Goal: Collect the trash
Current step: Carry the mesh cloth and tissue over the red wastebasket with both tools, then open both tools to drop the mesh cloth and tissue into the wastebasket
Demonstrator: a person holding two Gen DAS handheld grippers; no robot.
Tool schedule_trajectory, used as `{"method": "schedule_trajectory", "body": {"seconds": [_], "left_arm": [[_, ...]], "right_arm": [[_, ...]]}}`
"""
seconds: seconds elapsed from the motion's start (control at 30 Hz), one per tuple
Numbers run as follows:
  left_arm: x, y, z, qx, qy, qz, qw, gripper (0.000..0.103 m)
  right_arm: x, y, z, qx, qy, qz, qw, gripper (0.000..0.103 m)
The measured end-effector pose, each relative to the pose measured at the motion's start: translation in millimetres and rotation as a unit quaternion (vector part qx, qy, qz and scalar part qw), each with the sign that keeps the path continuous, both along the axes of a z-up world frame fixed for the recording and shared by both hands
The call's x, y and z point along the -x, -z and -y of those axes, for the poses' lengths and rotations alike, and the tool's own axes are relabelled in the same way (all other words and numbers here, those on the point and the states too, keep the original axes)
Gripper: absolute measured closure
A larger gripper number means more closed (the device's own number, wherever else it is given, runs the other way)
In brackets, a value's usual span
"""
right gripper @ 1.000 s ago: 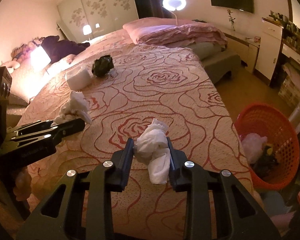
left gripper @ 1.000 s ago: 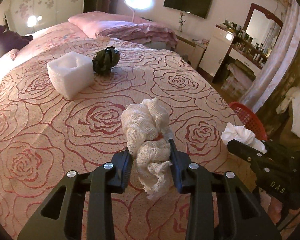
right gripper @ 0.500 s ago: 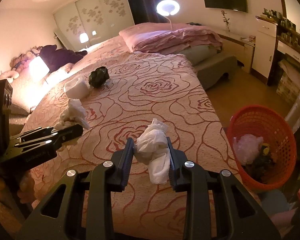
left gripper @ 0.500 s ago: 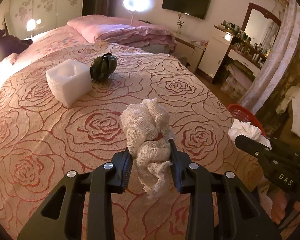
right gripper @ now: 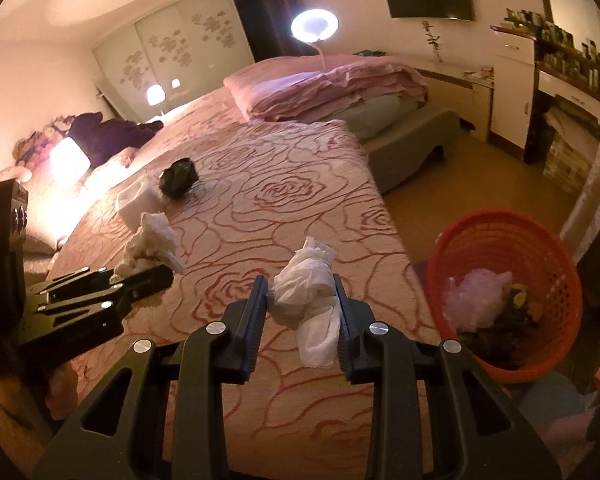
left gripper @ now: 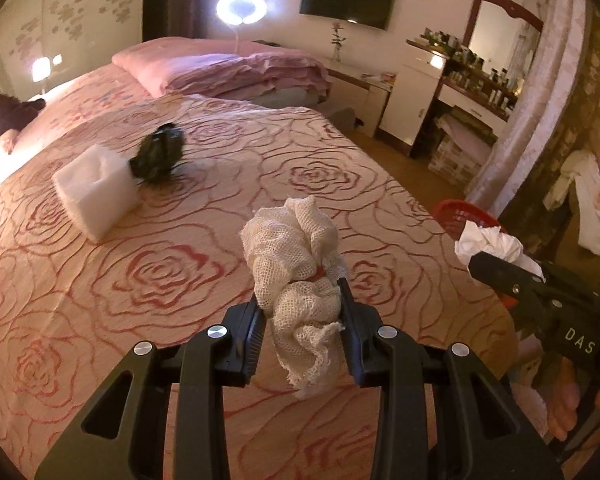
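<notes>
My left gripper is shut on a wad of cream mesh cloth and holds it above the bed. My right gripper is shut on a crumpled white tissue, also above the bed. An orange mesh basket stands on the floor at the bed's right side, with a clear plastic bag and dark trash in it. Its rim shows in the left wrist view. A white foam block and a dark crumpled bag lie on the bed farther back.
The bed has a pink rose-pattern cover, with folded pink bedding at its head. A white dresser with bottles stands at the right wall. A ring lamp glows behind the bed.
Both grippers have pulled back and up from the bed with their loads still held. The basket shows more fully in the right wrist view.
</notes>
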State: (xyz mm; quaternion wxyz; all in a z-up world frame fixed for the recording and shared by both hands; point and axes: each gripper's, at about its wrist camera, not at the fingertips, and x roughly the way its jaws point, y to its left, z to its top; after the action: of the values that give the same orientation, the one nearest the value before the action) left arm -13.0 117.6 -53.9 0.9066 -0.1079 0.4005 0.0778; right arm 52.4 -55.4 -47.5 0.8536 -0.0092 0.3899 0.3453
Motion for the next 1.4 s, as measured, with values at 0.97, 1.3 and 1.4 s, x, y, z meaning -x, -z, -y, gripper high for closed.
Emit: {"method": "schedule_trajectory", "body": {"seconds": [0.97, 1.3, 1.4], "left_arm": [[-128.3, 5.4, 134.1, -0.008, 0.198, -0.024, 0.9799, 0.071], [-164.8, 45.7, 162.7, 0.009, 0.246, -0.083, 0.9657, 0.067], [-173.2, 52.6, 162.6, 0.012, 0.245, -0.093, 0.965, 0.056]], "right_arm": [[-78.1, 10.1, 130.2, -0.002, 0.163, -0.005, 0.987, 0.073], [-101.4, 41.8, 149.8, -0.002, 0.196, -0.053, 0.979, 0.071], [-105.8, 49.5, 153.7, -0.01, 0.201, -0.067, 0.977, 0.071]]}}
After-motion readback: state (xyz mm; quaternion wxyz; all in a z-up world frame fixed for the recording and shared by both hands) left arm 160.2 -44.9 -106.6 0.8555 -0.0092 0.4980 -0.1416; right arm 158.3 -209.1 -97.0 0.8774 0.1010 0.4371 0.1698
